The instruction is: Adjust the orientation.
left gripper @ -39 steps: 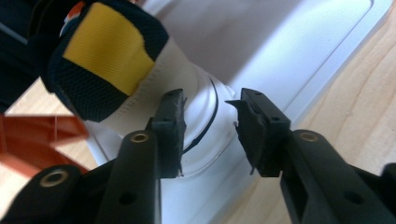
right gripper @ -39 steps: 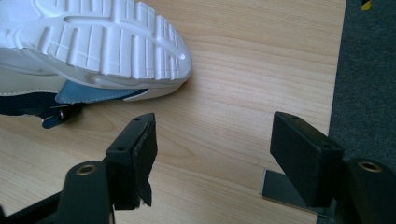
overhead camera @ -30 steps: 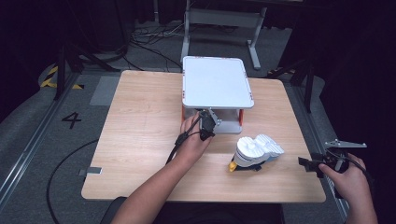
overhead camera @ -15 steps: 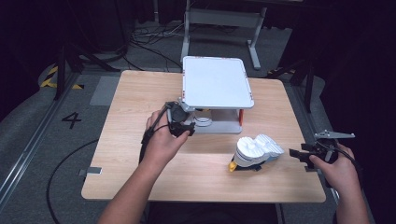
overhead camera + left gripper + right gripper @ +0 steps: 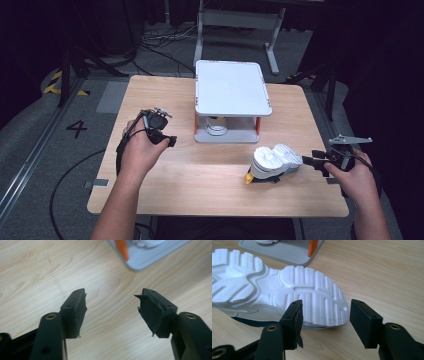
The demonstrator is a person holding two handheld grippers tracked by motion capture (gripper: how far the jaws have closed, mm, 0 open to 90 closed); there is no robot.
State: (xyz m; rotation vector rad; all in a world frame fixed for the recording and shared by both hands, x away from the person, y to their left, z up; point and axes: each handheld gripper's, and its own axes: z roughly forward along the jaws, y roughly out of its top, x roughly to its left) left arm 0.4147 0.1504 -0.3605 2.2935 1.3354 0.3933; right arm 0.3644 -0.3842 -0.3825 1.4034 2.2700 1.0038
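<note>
A shoe (image 5: 272, 161) lies on its side on the wooden table (image 5: 200, 175), white sole toward the right, with a yellow and dark upper underneath. In the right gripper view the white ridged sole (image 5: 287, 292) lies just beyond my right gripper (image 5: 325, 315), which is open with nothing between its jaws. In the high view my right gripper (image 5: 312, 160) sits just right of the shoe. My left gripper (image 5: 167, 140) hovers open over bare wood left of a small grey shelf rack (image 5: 232, 92). The left gripper (image 5: 111, 307) holds nothing; the rack's base corner (image 5: 150, 255) lies beyond it.
The rack has a white top, orange posts (image 5: 258, 125) and a white object (image 5: 216, 126) on its lower shelf. A table frame (image 5: 235, 20) and cables (image 5: 150, 45) lie on the floor beyond. A floor mark "4" (image 5: 76, 128) is at left.
My left gripper has pulled away from under the rack and moved left over bare table. My right gripper has moved closer to the shoe's sole.
</note>
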